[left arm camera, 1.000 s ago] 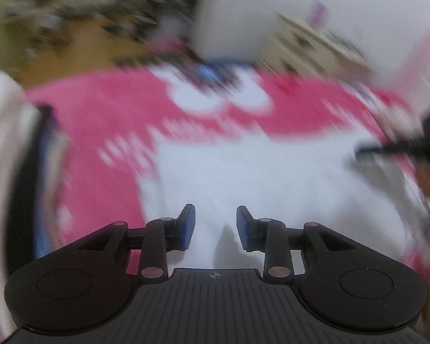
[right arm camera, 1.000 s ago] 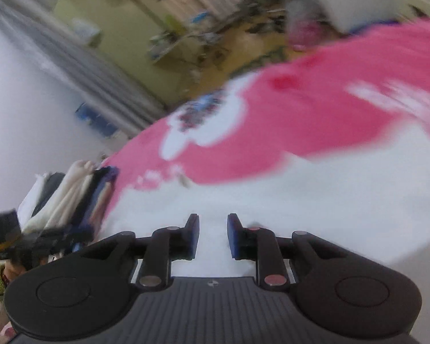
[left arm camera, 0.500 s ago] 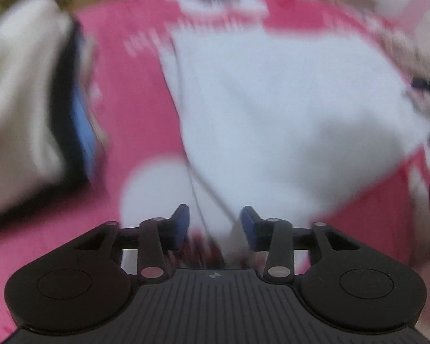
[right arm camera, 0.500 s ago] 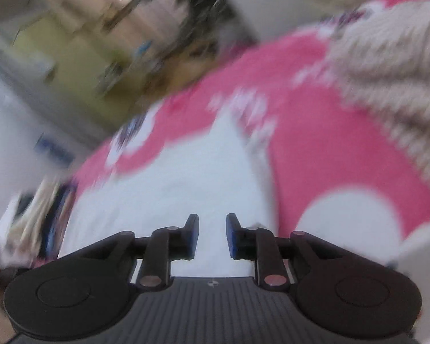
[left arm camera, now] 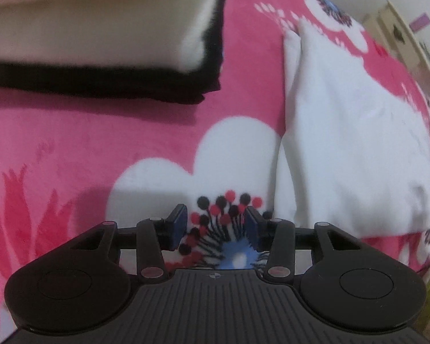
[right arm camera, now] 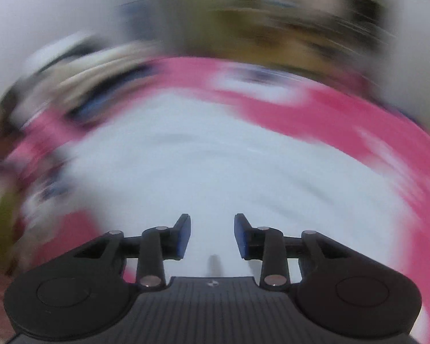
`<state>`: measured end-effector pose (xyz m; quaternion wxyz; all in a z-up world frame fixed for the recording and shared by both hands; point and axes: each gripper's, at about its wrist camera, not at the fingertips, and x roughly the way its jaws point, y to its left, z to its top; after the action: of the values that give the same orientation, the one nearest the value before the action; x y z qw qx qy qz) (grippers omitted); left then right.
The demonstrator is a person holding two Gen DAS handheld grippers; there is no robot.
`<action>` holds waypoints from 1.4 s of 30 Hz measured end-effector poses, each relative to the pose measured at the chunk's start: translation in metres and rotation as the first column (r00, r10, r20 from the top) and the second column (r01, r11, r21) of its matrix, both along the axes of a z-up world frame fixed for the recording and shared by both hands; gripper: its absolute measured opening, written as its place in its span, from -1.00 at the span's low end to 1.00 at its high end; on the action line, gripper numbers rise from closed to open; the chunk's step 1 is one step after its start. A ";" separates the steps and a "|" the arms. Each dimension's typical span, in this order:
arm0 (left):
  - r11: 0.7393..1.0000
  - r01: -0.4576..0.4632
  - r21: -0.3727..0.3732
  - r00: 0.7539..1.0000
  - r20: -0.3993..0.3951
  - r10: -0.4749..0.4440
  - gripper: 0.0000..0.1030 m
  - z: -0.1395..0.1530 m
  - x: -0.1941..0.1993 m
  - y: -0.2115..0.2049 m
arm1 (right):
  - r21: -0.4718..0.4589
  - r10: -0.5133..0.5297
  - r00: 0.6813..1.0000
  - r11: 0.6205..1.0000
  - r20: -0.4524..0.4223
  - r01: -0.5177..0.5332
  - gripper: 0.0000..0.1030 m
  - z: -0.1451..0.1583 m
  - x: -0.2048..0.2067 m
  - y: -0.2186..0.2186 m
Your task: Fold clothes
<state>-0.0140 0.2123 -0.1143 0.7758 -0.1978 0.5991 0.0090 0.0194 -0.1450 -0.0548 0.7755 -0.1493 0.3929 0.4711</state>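
Note:
A white garment (left arm camera: 352, 143) lies folded flat on the pink flowered blanket (left arm camera: 100, 143), to the right in the left wrist view. My left gripper (left arm camera: 215, 226) is open and holds nothing; it hovers over the blanket's flower print just left of the garment's near corner. In the blurred right wrist view the same white garment (right arm camera: 215, 172) fills the middle. My right gripper (right arm camera: 212, 236) is open above it, with nothing between its fingers.
A stack of folded clothes (left arm camera: 94, 28), cream on top of black, sits on the blanket at the upper left of the left wrist view. A pale cabinet (left arm camera: 404, 37) stands beyond the blanket at the right. The right wrist view is smeared by motion.
Both grippers have opened wider. The left one has swung down and left, off the white garment onto the blanket near the stack. The right view has swept round over the garment.

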 end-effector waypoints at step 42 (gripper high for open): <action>0.915 -0.125 -0.383 0.976 0.120 0.184 0.17 -0.036 0.116 -0.012 | 0.091 0.397 0.889 0.900 0.230 -0.426 -0.84 -0.041 -0.071 0.189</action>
<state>0.1021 0.2008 -0.1508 0.7647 -0.3887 0.5106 -0.0589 -0.0514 0.0442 -0.0962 0.7027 -0.2227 0.2363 0.6331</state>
